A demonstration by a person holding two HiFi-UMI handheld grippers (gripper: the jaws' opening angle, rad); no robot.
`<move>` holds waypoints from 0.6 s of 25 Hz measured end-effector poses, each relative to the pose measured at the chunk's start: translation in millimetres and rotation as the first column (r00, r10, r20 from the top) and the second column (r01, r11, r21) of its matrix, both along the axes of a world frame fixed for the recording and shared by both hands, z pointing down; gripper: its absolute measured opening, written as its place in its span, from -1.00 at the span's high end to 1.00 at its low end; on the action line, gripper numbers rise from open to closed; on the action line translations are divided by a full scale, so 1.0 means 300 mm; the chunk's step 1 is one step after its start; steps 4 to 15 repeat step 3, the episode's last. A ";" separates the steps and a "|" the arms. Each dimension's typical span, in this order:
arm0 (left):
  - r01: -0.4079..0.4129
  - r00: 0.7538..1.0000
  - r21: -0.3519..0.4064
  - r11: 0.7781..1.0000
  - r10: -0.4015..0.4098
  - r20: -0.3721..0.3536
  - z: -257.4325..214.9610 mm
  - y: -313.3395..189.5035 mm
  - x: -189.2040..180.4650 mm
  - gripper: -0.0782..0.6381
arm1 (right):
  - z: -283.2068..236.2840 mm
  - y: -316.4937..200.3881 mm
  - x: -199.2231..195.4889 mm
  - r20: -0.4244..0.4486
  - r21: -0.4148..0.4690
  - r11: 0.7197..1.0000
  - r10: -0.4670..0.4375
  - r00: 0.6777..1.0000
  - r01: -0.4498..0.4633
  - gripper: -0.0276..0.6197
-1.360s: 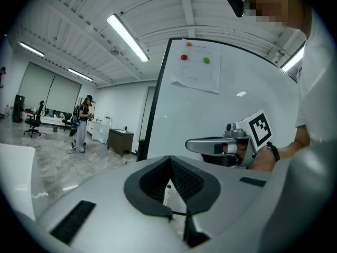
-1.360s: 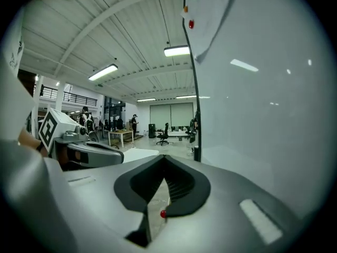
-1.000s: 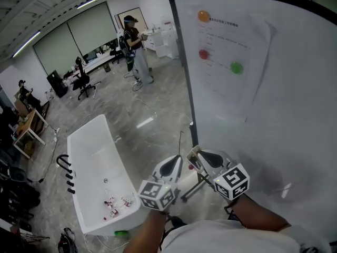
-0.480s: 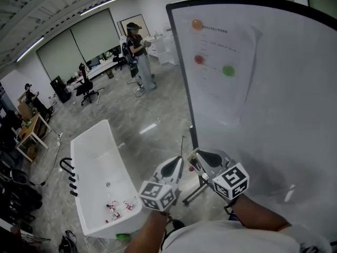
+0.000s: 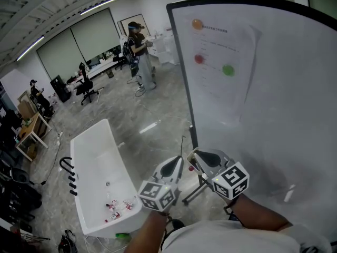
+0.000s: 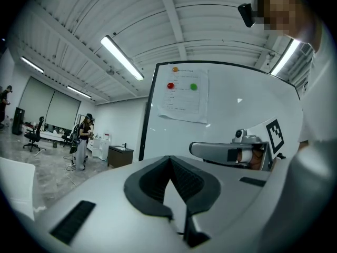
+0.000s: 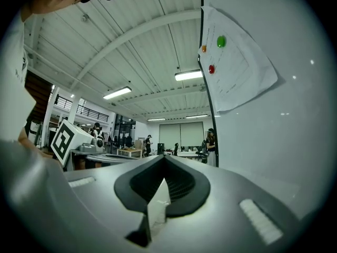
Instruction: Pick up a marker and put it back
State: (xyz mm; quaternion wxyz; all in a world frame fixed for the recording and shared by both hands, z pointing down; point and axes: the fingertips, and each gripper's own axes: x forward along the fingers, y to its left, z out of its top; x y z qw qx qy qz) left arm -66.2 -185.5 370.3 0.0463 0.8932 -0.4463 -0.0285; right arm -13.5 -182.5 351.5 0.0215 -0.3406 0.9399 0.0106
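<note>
A big room with a shiny grey floor (image 5: 158, 120). A whiteboard (image 5: 274, 115) stands just beside the right gripper (image 5: 195, 158), on its right side. That gripper and the left gripper (image 5: 176, 165) both point level, with jaws closed and empty. I cannot see a marker clearly. The right gripper is nearer the board.

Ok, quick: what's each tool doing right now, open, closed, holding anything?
Left tool: closed, holding nothing.
Right tool: closed, holding nothing.

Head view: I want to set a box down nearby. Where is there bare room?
The floor between the white tub and the whiteboard is bare up to the board's stand leg. The tub's far half is bare too; its near end is crowded with small red-and-white items.
</note>
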 end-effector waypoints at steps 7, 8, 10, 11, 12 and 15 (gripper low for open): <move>0.002 1.000 -0.006 1.000 -0.002 0.001 0.010 -0.002 -0.001 0.77 | -0.002 0.001 0.001 0.000 -0.001 1.000 -0.002 1.000 0.002 0.91; 0.002 1.000 -0.006 1.000 -0.002 0.001 0.010 -0.002 -0.001 0.77 | -0.002 0.001 0.001 0.000 -0.001 1.000 -0.002 1.000 0.002 0.91; 0.002 1.000 -0.006 1.000 -0.002 0.001 0.010 -0.002 -0.001 0.77 | -0.002 0.001 0.001 0.000 -0.001 1.000 -0.002 1.000 0.002 0.91; 0.002 1.000 -0.006 1.000 -0.002 0.001 0.010 -0.002 -0.001 0.77 | -0.002 0.001 0.001 0.000 -0.001 1.000 -0.002 1.000 0.002 0.91; 0.002 1.000 -0.006 1.000 -0.002 0.001 0.010 -0.002 -0.001 0.77 | -0.002 0.001 0.001 0.000 -0.001 1.000 -0.002 1.000 0.002 0.91; 0.002 1.000 -0.006 1.000 -0.002 0.001 0.010 -0.002 -0.001 0.77 | -0.002 0.001 0.001 0.000 -0.001 1.000 -0.002 1.000 0.002 0.91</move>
